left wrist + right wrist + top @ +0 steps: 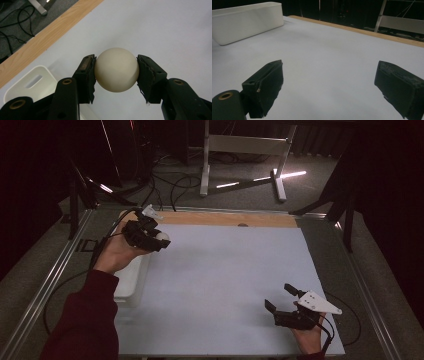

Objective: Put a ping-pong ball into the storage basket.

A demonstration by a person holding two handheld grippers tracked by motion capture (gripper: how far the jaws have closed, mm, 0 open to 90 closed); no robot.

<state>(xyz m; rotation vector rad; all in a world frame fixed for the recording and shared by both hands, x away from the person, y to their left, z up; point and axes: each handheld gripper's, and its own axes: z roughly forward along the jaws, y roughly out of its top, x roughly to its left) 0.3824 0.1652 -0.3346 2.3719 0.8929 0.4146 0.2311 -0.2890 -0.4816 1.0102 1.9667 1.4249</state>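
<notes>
Left claw: I see my left claw (159, 239) in the upper left of the high view, raised in the person's left hand (116, 254), and it is clenched on a cream ball (116, 69).
Ball: in the left gripper view it sits at the centre of the frame, squeezed between the two black pads (88, 72), one on each side of it, with the pale surface showing beneath it. In the high view I catch only a small pale round bit of it at the claw's tip (162, 237).
Ball's place: it is held off the surface (225, 280), above the surface's upper left part, just beside the white bin's far end.
White bin: the white bin (131, 279) lies along the left edge of the surface in the high view, partly under the left hand and sleeve. In the left gripper view its rim with a handle slot shows at the lower left (35, 81); in the right gripper view it stands in the upper left of the frame (247, 21).
Right claw: my right claw (280, 297) rests in the lower right of the high view, in the person's right hand (307, 332). It is released, its jaws standing wide apart in the right gripper view (329, 87) with bare surface between them.
Wooden edge: a wooden strip (225, 219) runs along the far side of the surface, across the top of the high view.
Spacing: the two claws are well apart, at opposite corners of the frame.
</notes>
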